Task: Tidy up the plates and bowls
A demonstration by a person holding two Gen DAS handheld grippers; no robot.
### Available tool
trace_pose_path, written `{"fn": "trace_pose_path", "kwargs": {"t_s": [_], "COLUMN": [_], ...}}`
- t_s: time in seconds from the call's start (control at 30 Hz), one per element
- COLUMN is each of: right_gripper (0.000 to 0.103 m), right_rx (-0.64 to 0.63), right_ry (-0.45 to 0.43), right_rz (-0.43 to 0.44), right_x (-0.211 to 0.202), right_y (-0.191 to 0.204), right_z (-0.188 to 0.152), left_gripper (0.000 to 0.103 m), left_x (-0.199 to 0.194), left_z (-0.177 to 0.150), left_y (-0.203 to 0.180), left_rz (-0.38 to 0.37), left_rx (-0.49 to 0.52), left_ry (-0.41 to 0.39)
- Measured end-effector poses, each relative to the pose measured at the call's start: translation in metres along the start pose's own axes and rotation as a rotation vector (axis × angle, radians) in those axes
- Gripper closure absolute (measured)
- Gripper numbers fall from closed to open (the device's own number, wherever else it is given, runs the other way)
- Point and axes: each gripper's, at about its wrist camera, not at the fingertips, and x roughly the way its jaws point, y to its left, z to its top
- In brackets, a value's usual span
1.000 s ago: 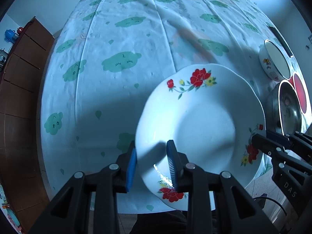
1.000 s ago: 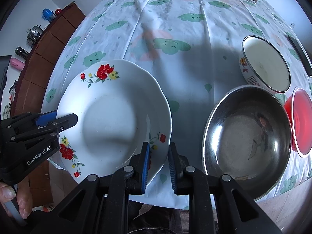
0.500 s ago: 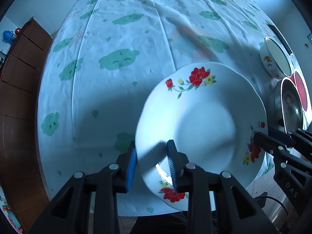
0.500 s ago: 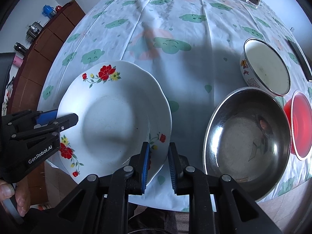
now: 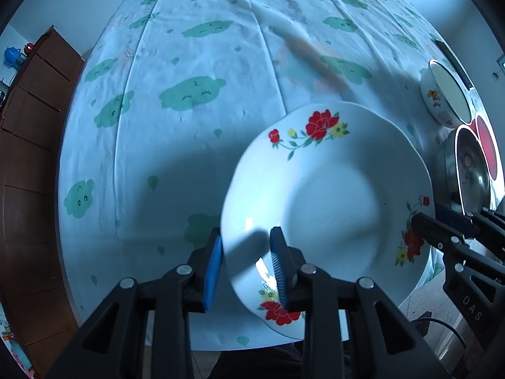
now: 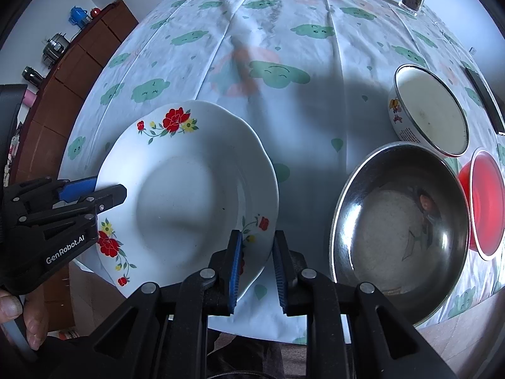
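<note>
Two claws pinched the floral plate (image 5: 328,195): left claw (image 5: 246,262) at eight o'clock, right claw (image 6: 257,262) at four; uneven lifting risked slipping over the worktop (image 5: 195,63) edge.

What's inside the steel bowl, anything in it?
The steel bowl looks empty: only its shiny inside with blurred reflections shows. Its near wall is partly cut off by the right gripper, so a little of the bottom edge cannot be seen.
</note>
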Motion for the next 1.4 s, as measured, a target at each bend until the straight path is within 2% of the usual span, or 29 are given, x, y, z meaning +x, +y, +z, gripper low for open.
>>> {"fn": "trace_pose_path", "kwargs": {"t_s": [0.17,0.27,0.3,0.37,0.43,0.53,0.6,0.67,0.8,1.13,1.4], "right_gripper": [0.081,0.079,0.079,0.073,0.061,0.054,0.054,0.054,0.054,0.054,0.054], "right_rx": [-0.001,-0.010,-0.006,0.010,0.016,0.005,-0.002,-0.005,-0.013,0.011,0.084], "right_ry": [0.000,0.002,0.001,0.000,-0.001,-0.004,-0.012,-0.019,-0.026,-0.083,-0.157], "right_rz": [0.000,-0.005,-0.005,0.017,0.043,0.056,0.053,0.053,0.055,0.107,0.121], "right_x": [0.000,0.000,0.000,0.000,0.001,0.001,0.000,-0.002,-0.006,-0.027,-0.057], "right_y": [0.000,0.001,0.001,0.001,0.001,0.006,0.007,0.008,0.008,-0.004,-0.036], "right_z": [0.000,0.000,0.000,0.000,-0.001,-0.002,-0.002,-0.002,-0.001,-0.002,-0.004], "left_gripper": [0.075,0.072,0.068,0.062,0.060,0.057,0.054,0.044,0.038,0.038,0.038], "left_x": [0.000,0.001,0.001,0.001,0.000,-0.001,-0.004,-0.007,-0.016,-0.030,-0.053], "left_z": [0.000,0.000,0.001,0.001,0.001,0.001,0.002,0.003,0.006,0.017,0.033], "left_y": [-0.001,0.000,0.000,-0.001,-0.003,-0.004,-0.004,-0.004,-0.004,-0.010,-0.052], "left_rz": [-0.004,-0.011,-0.014,-0.028,-0.028,-0.034,-0.037,-0.028,-0.028,-0.023,-0.042], "left_rx": [-0.003,-0.007,-0.008,-0.015,-0.013,-0.018,-0.023,-0.029,-0.042,-0.036,0.069], "left_ry": [0.002,0.005,0.006,0.006,0.004,0.003,-0.004,-0.018,-0.045,-0.076,-0.101]}}
